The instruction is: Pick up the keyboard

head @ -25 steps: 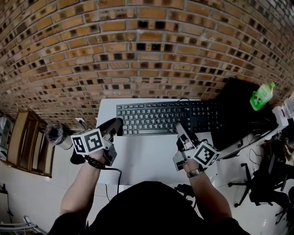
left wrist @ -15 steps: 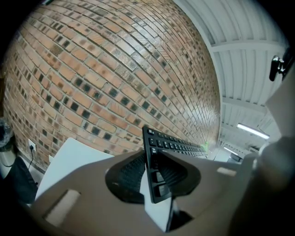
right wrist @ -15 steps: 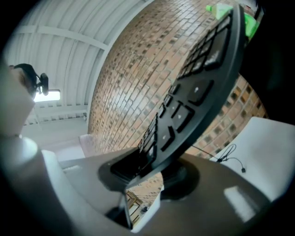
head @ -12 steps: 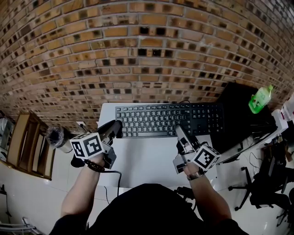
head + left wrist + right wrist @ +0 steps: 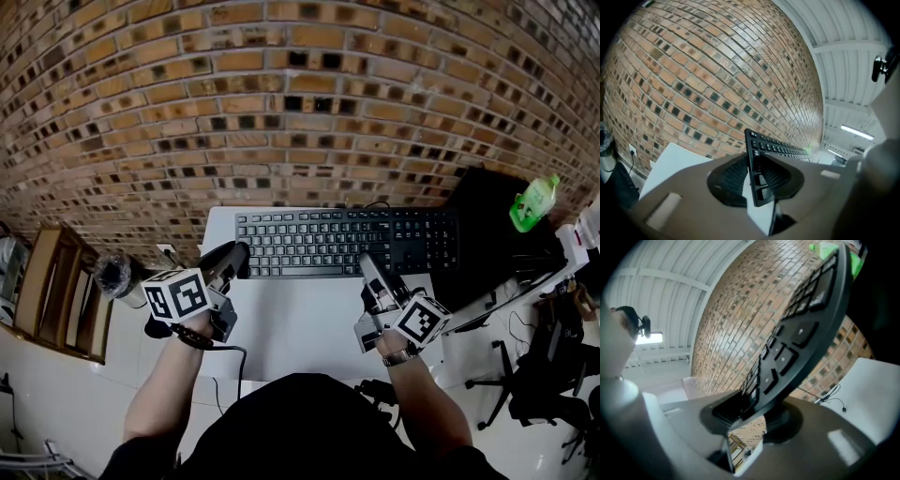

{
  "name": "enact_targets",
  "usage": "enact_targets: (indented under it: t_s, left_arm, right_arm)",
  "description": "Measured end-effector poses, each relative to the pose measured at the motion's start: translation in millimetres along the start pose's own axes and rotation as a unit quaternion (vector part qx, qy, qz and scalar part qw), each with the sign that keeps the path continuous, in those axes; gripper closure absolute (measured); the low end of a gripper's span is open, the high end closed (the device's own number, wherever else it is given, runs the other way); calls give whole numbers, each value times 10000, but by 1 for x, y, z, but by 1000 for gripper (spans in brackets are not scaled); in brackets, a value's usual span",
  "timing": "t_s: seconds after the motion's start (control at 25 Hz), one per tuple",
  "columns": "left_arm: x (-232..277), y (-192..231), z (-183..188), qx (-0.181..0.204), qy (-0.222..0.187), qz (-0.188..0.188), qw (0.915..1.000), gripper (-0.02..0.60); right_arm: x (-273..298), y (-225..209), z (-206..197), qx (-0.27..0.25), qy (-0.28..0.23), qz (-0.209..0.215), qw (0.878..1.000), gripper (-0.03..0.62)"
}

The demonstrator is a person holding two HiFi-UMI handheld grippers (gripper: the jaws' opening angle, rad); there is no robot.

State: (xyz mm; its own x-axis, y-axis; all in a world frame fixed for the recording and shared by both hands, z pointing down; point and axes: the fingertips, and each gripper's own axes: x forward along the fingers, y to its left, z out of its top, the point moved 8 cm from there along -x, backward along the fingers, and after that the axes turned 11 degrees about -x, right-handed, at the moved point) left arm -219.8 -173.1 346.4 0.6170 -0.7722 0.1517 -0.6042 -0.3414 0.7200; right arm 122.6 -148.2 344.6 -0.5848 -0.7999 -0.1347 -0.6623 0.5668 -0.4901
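A black full-size keyboard (image 5: 347,242) lies across the far half of the white table (image 5: 300,323), in front of the brick wall. My left gripper (image 5: 236,257) is shut on its left end; in the left gripper view the keyboard's edge (image 5: 778,147) stands clamped in the left gripper (image 5: 757,176). My right gripper (image 5: 368,266) is shut on the front edge, right of the middle. In the right gripper view the keyboard (image 5: 801,329) slants up out of the right gripper (image 5: 750,411). Whether the keyboard rests on the table I cannot tell.
A brick wall (image 5: 281,112) rises right behind the table. A green bottle (image 5: 534,199) stands on dark equipment (image 5: 487,220) at the right. A wooden shelf (image 5: 52,291) and a clear wrapped object (image 5: 112,274) sit at the left. A chair base (image 5: 525,384) is on the floor, lower right.
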Motion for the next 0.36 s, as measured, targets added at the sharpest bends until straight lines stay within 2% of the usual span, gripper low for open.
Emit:
enact_targets:
  t_s: [0.36]
  left_arm:
    - [0, 0, 1, 10, -35, -1, 10000, 491]
  right_arm:
    - [1, 0, 1, -65, 3, 8, 10000, 464]
